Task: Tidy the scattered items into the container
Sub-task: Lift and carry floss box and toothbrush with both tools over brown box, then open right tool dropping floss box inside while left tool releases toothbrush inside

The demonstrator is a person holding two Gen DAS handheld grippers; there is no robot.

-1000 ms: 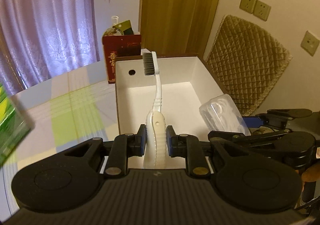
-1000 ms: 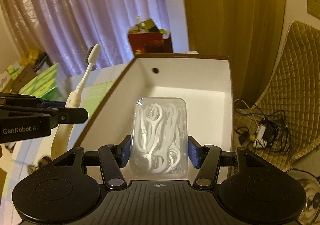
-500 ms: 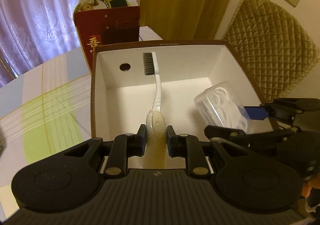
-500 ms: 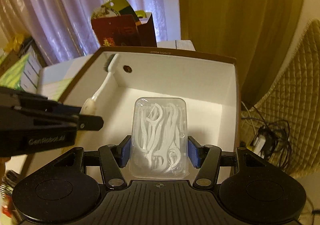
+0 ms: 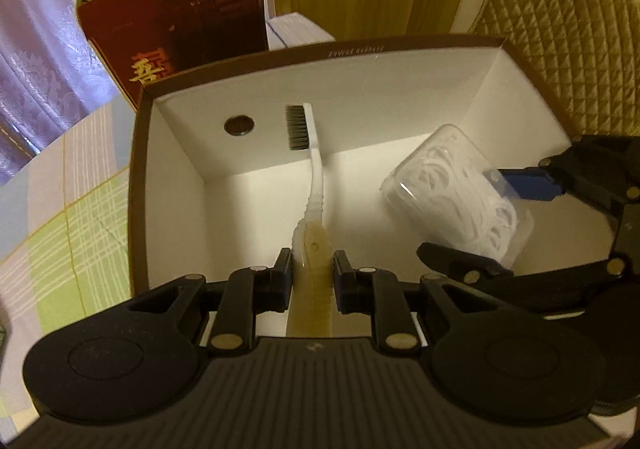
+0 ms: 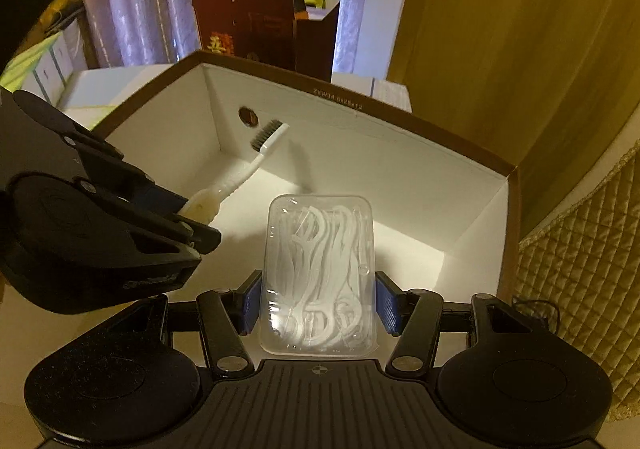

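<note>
Since a second ago we've pushed both tools forward and down: the white box (image 5: 420,89) was ahead of us then, and now both loads hang inside its walls. Our read is the carry is done and only the drop is left.

Left to right:

- left gripper (image 5: 311,276): jaws nearly closed, pinching the toothbrush (image 5: 316,177) by its thick yellowish handle. It points away from us, bristles near the far wall, beside the round hole (image 5: 239,126). The right view suggests the head is off the floor, but we can't tell for sure.
- right gripper (image 6: 319,303): jaws about half spread, blue pads flat against both long sides of the floss pick case (image 6: 320,269). The case is over the right half of the box, above the floor, not resting on it as far as we can see.
- The two tools sit close together inside the box but apart.

Count: 1 toothbrush, 1 clear case of floss picks (picks inside too tangled to count), 1 box, 2 grippers. The box floor is otherwise bare. Behind the box stands 1 red gift bag (image 6: 248,25). No other loose items show in either view.

Next, we judge: release both, the toothbrush first as it may roll.
</note>
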